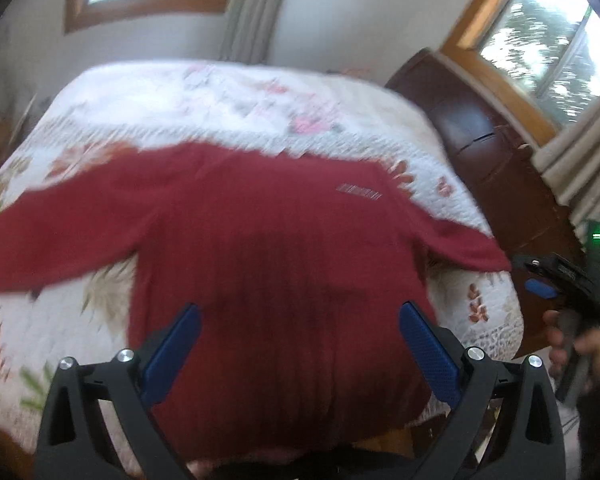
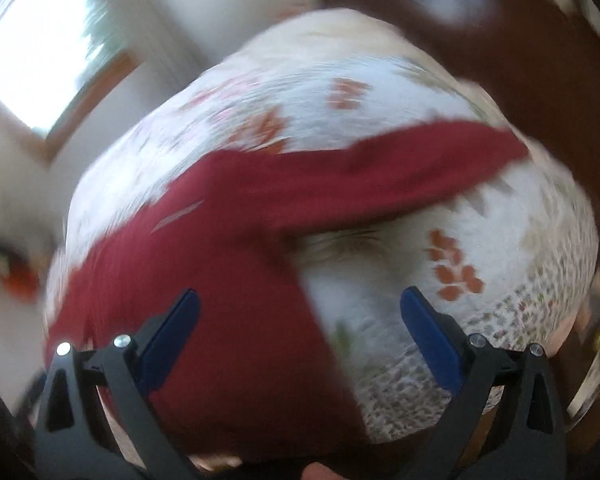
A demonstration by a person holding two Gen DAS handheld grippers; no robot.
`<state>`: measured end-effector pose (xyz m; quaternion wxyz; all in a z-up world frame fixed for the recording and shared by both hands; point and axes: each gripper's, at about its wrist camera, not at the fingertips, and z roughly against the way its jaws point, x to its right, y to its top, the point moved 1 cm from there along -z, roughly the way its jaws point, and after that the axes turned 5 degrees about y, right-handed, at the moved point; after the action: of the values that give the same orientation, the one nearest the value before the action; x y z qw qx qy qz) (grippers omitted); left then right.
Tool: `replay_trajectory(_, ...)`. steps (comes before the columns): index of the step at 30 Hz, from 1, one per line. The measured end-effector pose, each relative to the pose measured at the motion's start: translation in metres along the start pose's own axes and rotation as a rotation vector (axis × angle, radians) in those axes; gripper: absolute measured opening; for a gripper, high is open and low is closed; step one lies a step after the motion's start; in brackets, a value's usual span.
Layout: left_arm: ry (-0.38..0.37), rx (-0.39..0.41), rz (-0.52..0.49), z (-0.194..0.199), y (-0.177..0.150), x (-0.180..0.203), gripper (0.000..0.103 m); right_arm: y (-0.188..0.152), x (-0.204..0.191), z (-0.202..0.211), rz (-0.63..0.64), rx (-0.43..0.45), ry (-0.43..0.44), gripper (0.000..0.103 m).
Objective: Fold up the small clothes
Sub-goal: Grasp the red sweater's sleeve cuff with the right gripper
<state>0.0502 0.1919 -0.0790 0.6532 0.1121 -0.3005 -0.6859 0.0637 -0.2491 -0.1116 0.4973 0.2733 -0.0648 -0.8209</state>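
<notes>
Left gripper (image 1: 300, 312), foreground of the left wrist view: black frame, blue pads (image 1: 172, 354), jaws spread wide with nothing between them, poised above the lower body of the garment. Right gripper (image 2: 300, 308), foreground of the right wrist view: same build, jaws likewise wide and empty, one finger over red cloth, the other over bare quilt. In the left wrist view the right gripper appears again at the right edge, held by a hand (image 1: 576, 350) beyond the corner of the bed.

Red long-sleeved shirt (image 1: 268, 240): spread flat on the quilt, hem toward the cameras, collar end away. Both sleeves extend outward; the right sleeve (image 2: 400, 176) reaches the bed's right edge. A small pale printed mark (image 1: 360, 191) lies near the shoulder.

Floral quilt (image 1: 204, 96): white with red and pink motifs, covering the bed under the shirt.

Background: dark wooden furniture (image 1: 496, 152) just beside the bed, grey curtains (image 1: 256, 4), and wood-framed windows (image 1: 540, 28). Both views are motion-blurred.
</notes>
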Motion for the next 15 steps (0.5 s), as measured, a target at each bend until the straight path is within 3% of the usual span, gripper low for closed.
replay_trajectory(1, -0.007, 0.024, -0.010, -0.004, 0.001, 0.006, 0.099, 0.008, 0.022, -0.002, -0.060, 0.011, 0.022, 0.099)
replay_trajectory(3, -0.006, 0.005, -0.020, -0.014, 0.005, 0.013, 0.099, 0.027, 0.077, -0.011, -0.230, 0.027, 0.065, 0.086)
replay_trajectory(4, -0.035, -0.018, -0.014, -0.019, 0.007, 0.017, 0.099, 0.034, 0.103, -0.016, -0.310, 0.025, 0.095, 0.067)
replay_trajectory(5, -0.051, -0.035, 0.006, -0.023, 0.009, 0.019, 0.099, 0.041, 0.125, -0.022, -0.375, 0.019, 0.141, 0.056)
replay_trajectory(8, -0.012, -0.114, 0.068, -0.036, 0.013, 0.022, 0.099, 0.062, 0.187, -0.036, -0.530, 0.046, 0.245, 0.054)
replay_trajectory(12, 0.045, -0.134, 0.108, -0.043, 0.015, 0.021, 0.099, 0.084, 0.258, -0.043, -0.717, 0.183, 0.322, 0.054)
replay_trajectory(15, 0.065, -0.150, 0.126, -0.043, 0.016, 0.024, 0.099, 0.092, 0.295, -0.060, -0.835, 0.198, 0.393, 0.051)
